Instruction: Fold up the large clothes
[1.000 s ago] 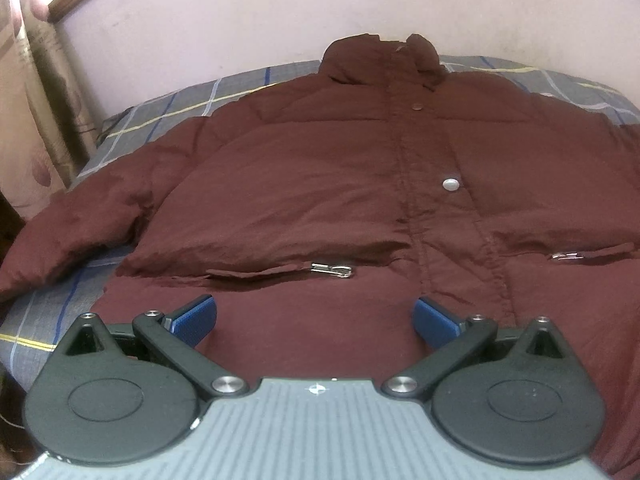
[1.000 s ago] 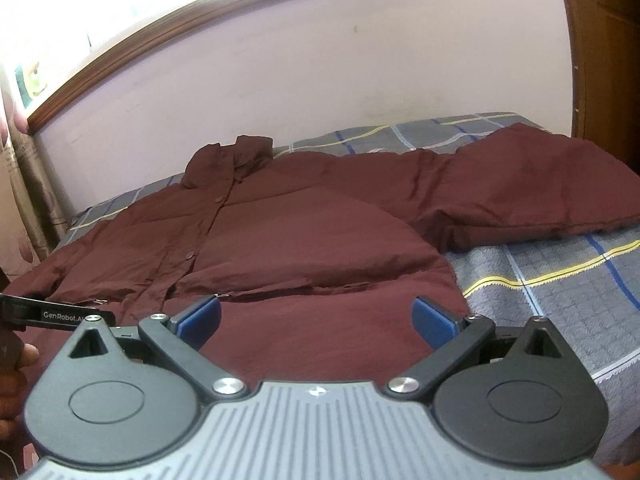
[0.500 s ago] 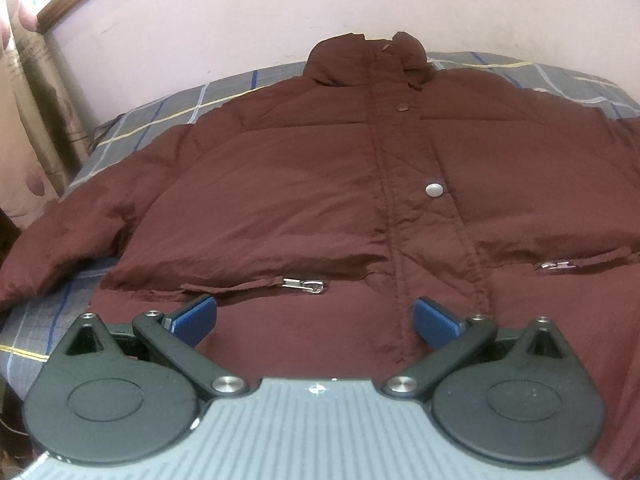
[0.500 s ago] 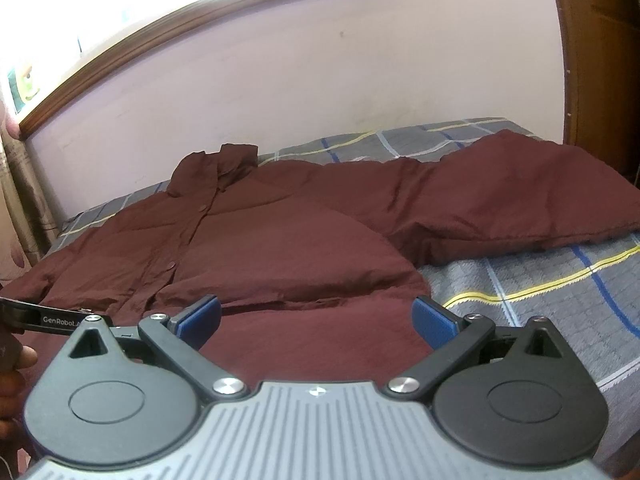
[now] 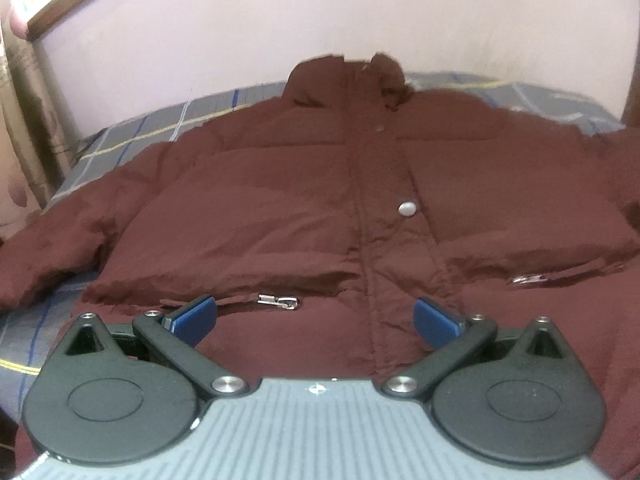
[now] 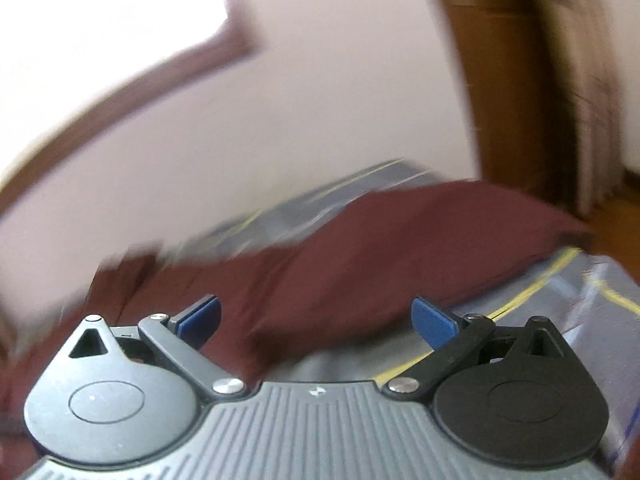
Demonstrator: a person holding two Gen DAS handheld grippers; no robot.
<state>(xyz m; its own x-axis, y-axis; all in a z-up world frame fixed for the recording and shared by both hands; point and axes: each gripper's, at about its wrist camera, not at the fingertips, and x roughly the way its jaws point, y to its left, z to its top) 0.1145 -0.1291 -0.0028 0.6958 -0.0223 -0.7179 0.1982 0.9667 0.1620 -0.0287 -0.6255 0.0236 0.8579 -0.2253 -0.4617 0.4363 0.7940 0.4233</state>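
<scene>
A large maroon puffer jacket [image 5: 280,208] lies face up and spread flat on the bed, collar toward the far wall, snaps closed down the front. My left gripper [image 5: 316,320] is open and empty, just above the jacket's hem near the left pocket zipper pull [image 5: 280,302]. My right gripper [image 6: 316,320] is open and empty, over the jacket's right side. The right sleeve [image 6: 420,240] stretches out to the right in the blurred right wrist view.
The bed has a grey plaid sheet [image 5: 132,140] with blue and yellow lines, also showing at the right [image 6: 560,300]. A pink wall [image 5: 320,20] stands behind the bed. A curtain [image 5: 24,140] hangs at the left. A wooden door [image 6: 520,80] stands at the right.
The right gripper has swung fast to the right, so its view is blurred and faces the right sleeve and door. The left gripper has shifted slightly, the jacket body still ahead of it.
</scene>
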